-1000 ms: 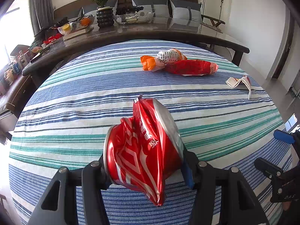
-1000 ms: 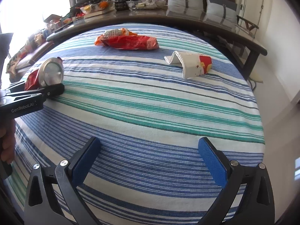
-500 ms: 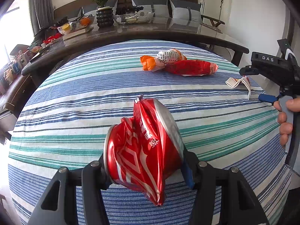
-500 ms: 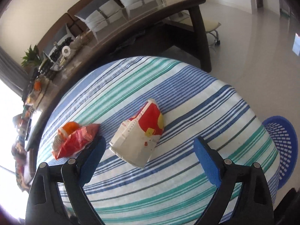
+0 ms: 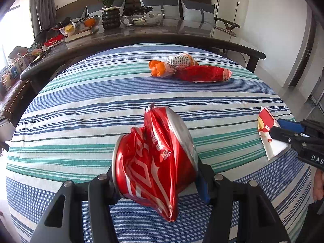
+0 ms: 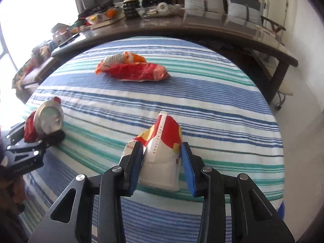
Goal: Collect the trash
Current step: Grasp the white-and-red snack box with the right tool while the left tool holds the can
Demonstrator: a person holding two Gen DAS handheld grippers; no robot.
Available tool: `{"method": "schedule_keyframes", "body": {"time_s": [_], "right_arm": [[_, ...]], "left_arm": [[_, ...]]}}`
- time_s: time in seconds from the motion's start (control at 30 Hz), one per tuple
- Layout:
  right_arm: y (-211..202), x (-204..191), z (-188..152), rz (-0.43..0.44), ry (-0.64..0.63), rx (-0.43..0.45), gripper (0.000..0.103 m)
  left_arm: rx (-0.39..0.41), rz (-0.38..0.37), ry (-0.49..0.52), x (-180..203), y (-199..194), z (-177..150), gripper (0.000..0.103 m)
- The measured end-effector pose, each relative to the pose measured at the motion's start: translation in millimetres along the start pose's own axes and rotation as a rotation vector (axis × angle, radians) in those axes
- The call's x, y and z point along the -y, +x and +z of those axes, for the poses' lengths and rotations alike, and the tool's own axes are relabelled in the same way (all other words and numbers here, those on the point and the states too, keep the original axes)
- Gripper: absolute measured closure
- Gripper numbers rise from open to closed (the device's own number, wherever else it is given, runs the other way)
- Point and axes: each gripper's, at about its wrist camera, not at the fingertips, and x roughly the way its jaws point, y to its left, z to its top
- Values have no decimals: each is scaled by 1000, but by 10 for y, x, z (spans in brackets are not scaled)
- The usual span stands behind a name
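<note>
My left gripper (image 5: 156, 182) is shut on a crushed red can (image 5: 154, 158) and holds it above the striped table (image 5: 81, 105); the can also shows in the right wrist view (image 6: 45, 121). My right gripper (image 6: 161, 168) is closed around a flattened white, red and yellow paper cup (image 6: 162, 151) at the table's right side; the cup also shows in the left wrist view (image 5: 267, 133). A red snack bag (image 6: 137, 71) and an orange wrapper (image 6: 121, 59) lie together at the far middle of the table.
A long dark table (image 5: 141, 34) with a plant, bowls and clutter stands behind the striped one. A sofa with grey cushions (image 5: 196, 12) is beyond it. White floor lies to the right (image 6: 299, 121).
My right gripper swung back low over the table, came up to the paper cup and closed around it. The left gripper has kept still with the can.
</note>
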Motion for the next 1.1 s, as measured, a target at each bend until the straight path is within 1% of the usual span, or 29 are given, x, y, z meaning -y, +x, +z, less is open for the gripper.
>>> {"method": "schedule_keyframes", "body": {"time_s": [0.1, 0.17, 0.23, 0.27, 0.33, 0.4, 0.53, 0.57, 0.67, 0.77, 0.83, 0.87, 0.93, 0.97, 1.0, 1.1], "right_arm": [[-208, -28, -238, 35, -18, 11, 65], [-309, -9, -342, 30, -5, 41, 64], [-348, 11, -418, 23, 6, 69, 46], [-351, 22, -451, 18, 13, 82, 35], [-346, 24, -504, 12, 31, 99, 34], [-315, 38, -510, 21, 51, 84, 34], [-323, -19, -435, 27, 12, 72, 34], [-322, -29, -418, 28, 8, 65, 34], [-308, -33, -412, 35, 23, 40, 34], [-267, -67, -420, 28, 12, 19, 36], [-235, -65, -437, 22, 16, 2, 46], [-218, -56, -449, 22, 19, -12, 59], [-231, -45, -457, 26, 24, -16, 65], [-255, -42, -453, 28, 28, -13, 67], [-286, -38, -448, 34, 34, -4, 67], [-379, -19, -437, 61, 53, 17, 68]], "left_arm": [[-12, -36, -4, 2, -56, -46, 45], [-15, -47, -2, 8, -89, -88, 44], [-23, -47, 14, 22, -108, -112, 44], [-29, -45, 23, 27, -119, -123, 44], [-37, -48, 32, 6, -152, -160, 44], [-42, -66, 31, -47, -196, -205, 44], [-54, -114, 19, -156, -284, -256, 44], [-47, -119, 15, -178, -306, -258, 44], [-24, -125, -8, -224, -359, -228, 37], [-46, -166, -22, -232, -352, -229, 37], [-51, -137, -10, -204, -342, -238, 37], [-47, -111, 1, -193, -353, -244, 37], [-31, -79, 13, -191, -385, -253, 37], [-27, -82, 9, -199, -395, -254, 38], [-25, -97, 1, -213, -401, -257, 44], [-21, -110, -3, -209, -419, -257, 44]]}}
